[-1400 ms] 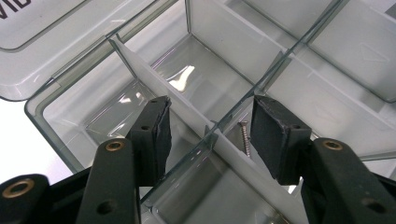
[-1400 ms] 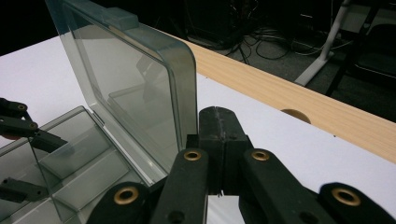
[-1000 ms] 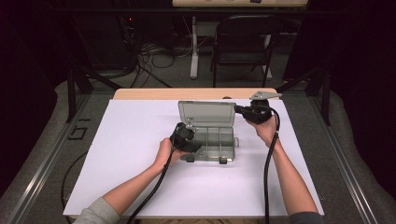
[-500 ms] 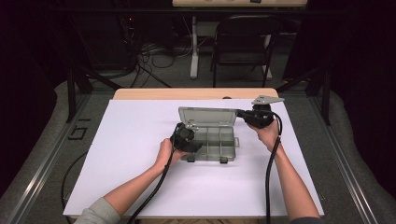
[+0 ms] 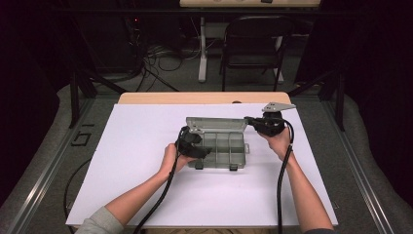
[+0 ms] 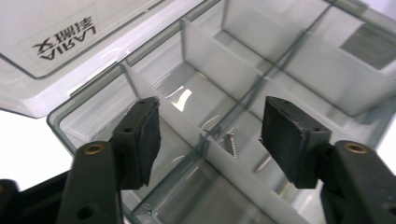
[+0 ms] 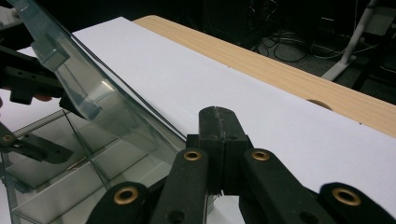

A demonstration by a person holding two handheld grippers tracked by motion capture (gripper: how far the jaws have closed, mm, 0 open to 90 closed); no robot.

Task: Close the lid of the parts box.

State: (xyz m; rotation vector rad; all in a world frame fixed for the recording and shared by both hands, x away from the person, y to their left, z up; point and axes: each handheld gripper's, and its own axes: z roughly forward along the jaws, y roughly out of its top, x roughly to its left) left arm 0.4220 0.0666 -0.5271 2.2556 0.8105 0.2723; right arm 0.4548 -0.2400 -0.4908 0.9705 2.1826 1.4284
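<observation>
Compartment box (image 5: 221, 146), frame centre on my worktop (image 5: 146, 195), lid (image 5: 216, 124) raised. My left claw (image 6: 210, 135), spread, jaws just widening over two screws (image 6: 231, 144). My right claw (image 7: 218, 140), pressed together beside lid.

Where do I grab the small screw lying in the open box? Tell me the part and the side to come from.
Grip the screw across its shank, coming straight down from above. It lies flat on a compartment floor of the box, close to a wall, so a sideways approach is probably blocked. The left gripper, whose jaws have just been opening, hangs above it with nothing between them.
</observation>
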